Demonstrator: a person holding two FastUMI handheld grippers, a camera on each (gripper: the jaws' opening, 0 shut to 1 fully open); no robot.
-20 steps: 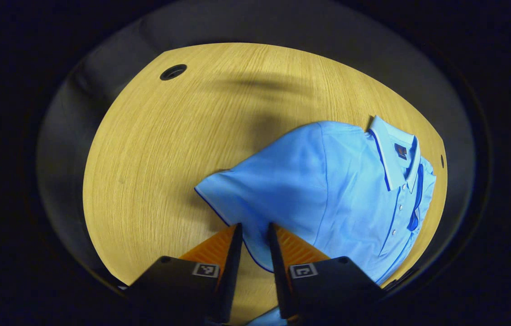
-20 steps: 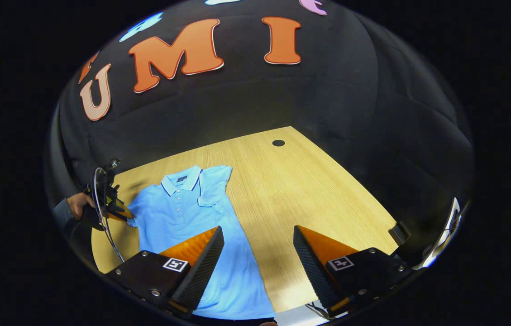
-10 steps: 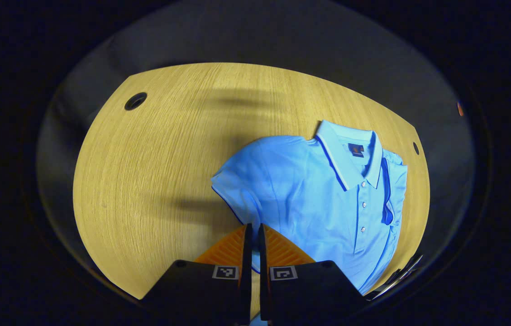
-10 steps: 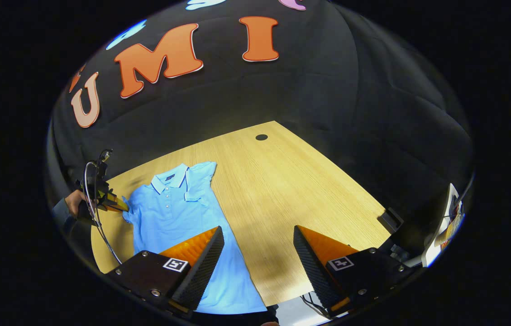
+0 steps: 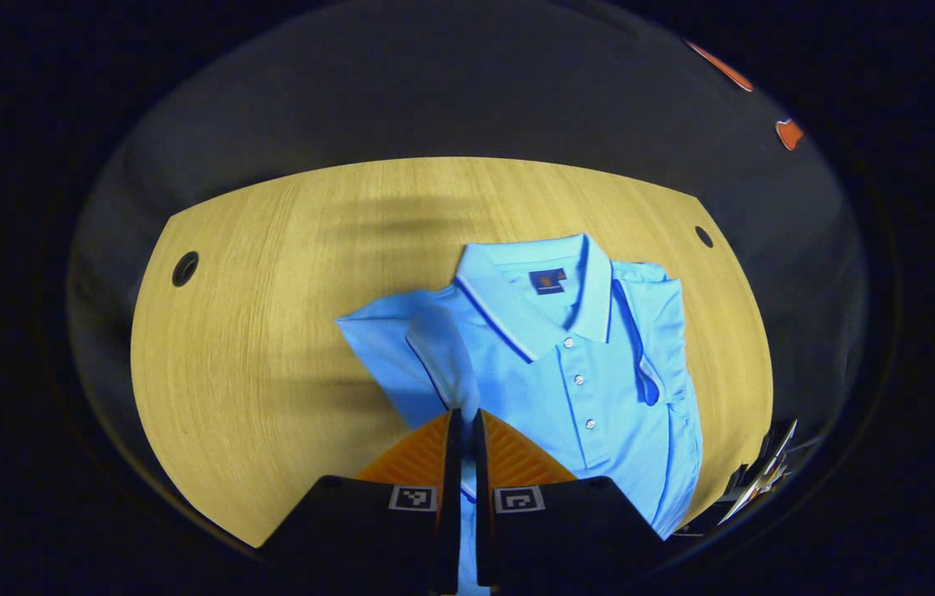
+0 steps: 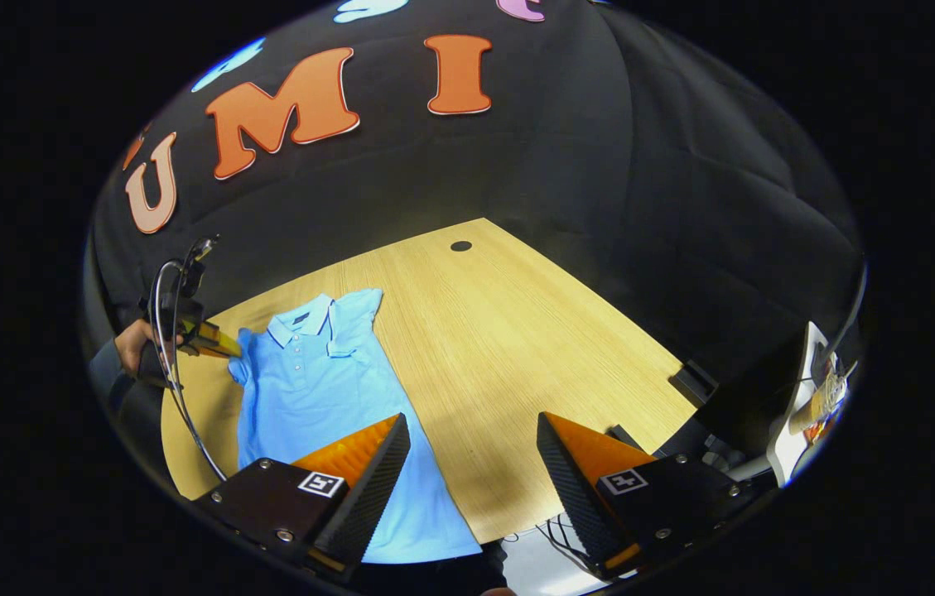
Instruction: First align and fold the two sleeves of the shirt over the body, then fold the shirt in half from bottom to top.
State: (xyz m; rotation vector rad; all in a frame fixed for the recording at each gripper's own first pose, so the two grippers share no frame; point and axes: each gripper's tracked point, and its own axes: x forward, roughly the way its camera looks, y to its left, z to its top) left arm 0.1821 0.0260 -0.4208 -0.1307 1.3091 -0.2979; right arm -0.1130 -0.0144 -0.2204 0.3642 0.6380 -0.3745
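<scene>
Since a second ago the left gripper (image 5: 463, 422) has closed its fingers on the near sleeve (image 5: 442, 364) and is carrying it inward over the shirt (image 5: 575, 389), so that the sleeve, earlier spread flat on the table (image 5: 268, 331), is now lifting and doubling across the shoulder. The left gripper's fingers are pressing almost together, with the sleeve's dark-trimmed edge running down between them. The light blue polo shirt is lying front up on the wooden table, collar (image 5: 533, 285) toward the far edge, buttons showing down the placket, and its other sleeve (image 5: 653, 323) is already lying folded over the chest. In the right gripper view the left gripper (image 6: 214, 342) is hovering at the shirt's (image 6: 310, 389) shoulder, held by a person's hand (image 6: 132, 348), with a cable looping beside it. The right gripper (image 6: 471, 463) is staying wide open and holding nothing, poised above the table (image 6: 500, 348) near the shirt's lower hem, one finger overlapping the fabric in view and the other over bare wood.
</scene>
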